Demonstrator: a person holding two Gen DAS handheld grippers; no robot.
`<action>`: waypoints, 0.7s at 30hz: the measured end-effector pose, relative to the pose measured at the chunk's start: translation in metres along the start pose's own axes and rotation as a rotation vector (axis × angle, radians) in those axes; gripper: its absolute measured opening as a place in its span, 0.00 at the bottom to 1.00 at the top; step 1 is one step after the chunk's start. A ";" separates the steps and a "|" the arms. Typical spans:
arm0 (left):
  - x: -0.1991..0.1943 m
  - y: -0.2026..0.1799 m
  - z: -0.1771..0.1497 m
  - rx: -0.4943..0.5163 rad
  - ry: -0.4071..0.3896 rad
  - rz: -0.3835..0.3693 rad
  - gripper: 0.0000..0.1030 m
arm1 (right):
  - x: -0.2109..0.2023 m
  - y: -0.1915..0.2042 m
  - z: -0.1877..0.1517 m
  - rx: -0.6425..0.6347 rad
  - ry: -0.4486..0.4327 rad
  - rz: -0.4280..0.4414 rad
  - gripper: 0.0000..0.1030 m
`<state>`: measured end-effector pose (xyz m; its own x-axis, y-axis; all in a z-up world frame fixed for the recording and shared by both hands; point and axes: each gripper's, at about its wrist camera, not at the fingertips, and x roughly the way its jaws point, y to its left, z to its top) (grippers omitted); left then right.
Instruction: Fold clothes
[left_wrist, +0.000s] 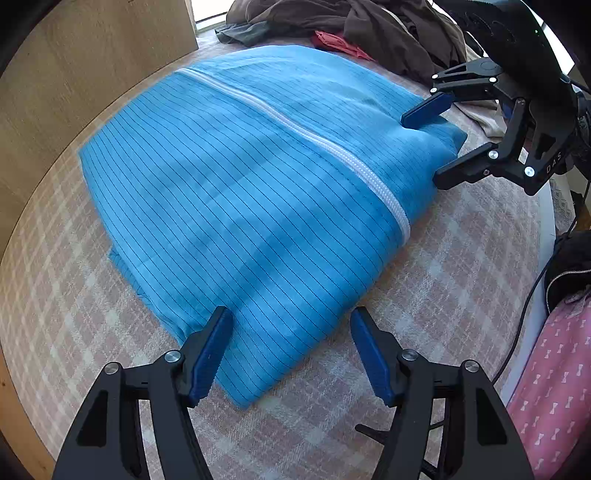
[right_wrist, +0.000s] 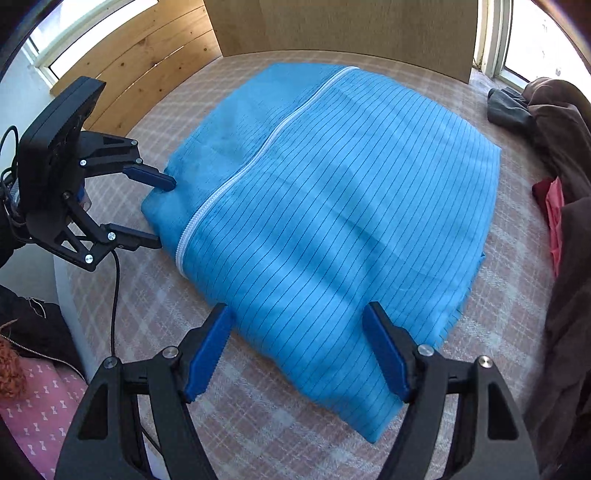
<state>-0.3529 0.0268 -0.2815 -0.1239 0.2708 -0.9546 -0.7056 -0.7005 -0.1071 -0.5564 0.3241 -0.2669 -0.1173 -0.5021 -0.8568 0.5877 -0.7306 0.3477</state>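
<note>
Folded blue striped garment (left_wrist: 236, 192) mid-bed on the plaid bed cover (left_wrist: 443, 280), left gripper (left_wrist: 291, 350) fingers apart astride its near corner, right gripper (right_wrist: 299, 347) fingers apart over another edge, brown clothes pile (left_wrist: 388, 29) crowding the far edge, bare cover around.

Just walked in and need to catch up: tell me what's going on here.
A person is folding clothes on a plaid-covered surface with a handheld gripper in each hand. A blue pinstriped garment with a white zipper lies folded into a rough rectangle. The left gripper and right gripper are both open, one at each end of it, gripping nothing. A pile of brown clothes waits beyond.
</note>
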 end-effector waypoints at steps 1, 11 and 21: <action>-0.008 0.006 0.002 -0.020 -0.008 -0.030 0.62 | -0.002 -0.004 0.001 0.011 -0.003 0.010 0.72; -0.021 0.142 0.058 -0.297 -0.078 -0.048 0.63 | -0.008 -0.103 0.032 0.226 -0.068 -0.014 0.72; 0.022 0.170 0.082 -0.323 -0.038 -0.125 0.73 | 0.047 -0.159 0.066 0.272 -0.044 0.053 0.72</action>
<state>-0.5330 -0.0319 -0.2981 -0.0809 0.3878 -0.9182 -0.4606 -0.8315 -0.3105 -0.7081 0.3861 -0.3374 -0.1302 -0.5582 -0.8194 0.3580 -0.7972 0.4861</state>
